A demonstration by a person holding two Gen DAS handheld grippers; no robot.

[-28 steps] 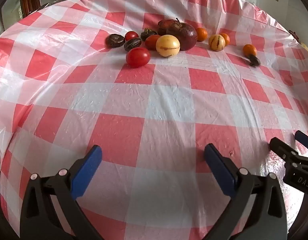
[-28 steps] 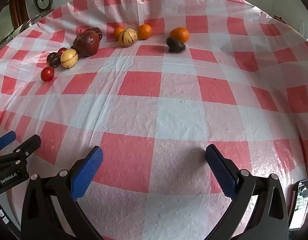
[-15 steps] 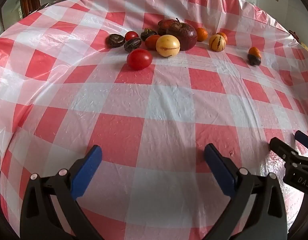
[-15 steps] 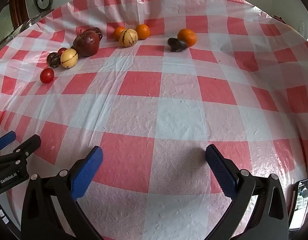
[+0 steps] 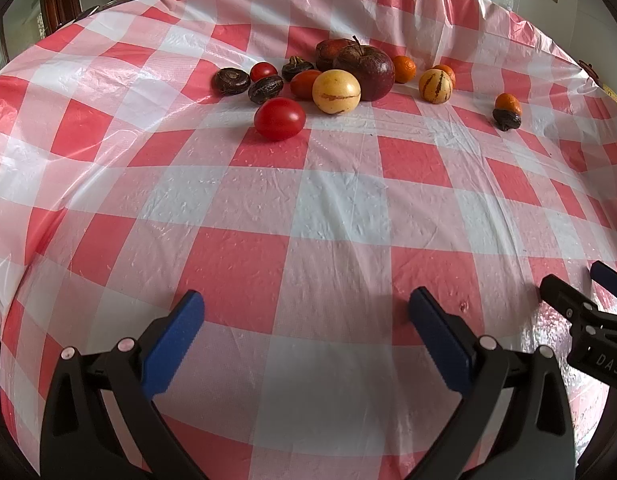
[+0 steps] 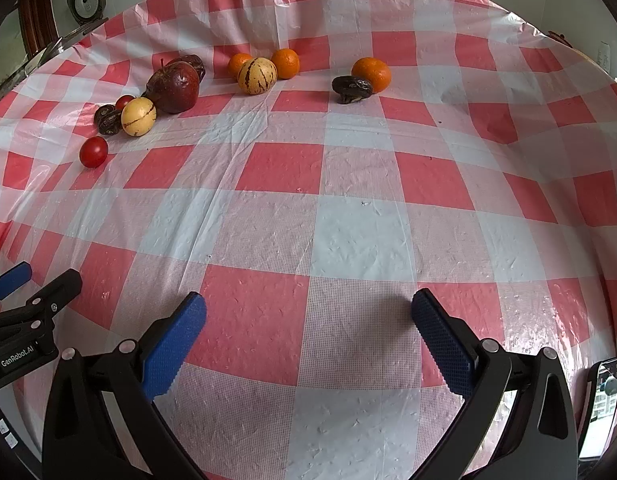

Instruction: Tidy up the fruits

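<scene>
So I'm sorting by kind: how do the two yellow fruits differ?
The left yellow fruit is plain, with a few brown marks; the right yellow fruit has dark stripes running top to bottom. The left one sits beside the dark apple, the right one in front of two oranges. Both are round, similar in size, and ungripped.

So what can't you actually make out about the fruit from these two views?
- Dark red fruit behind the big apple: mostly hidden in both wrist views.
- Oblong tomato: partly covered by the yellow melon in the left view.
- Phone: cut off at the right view's edge.
</scene>
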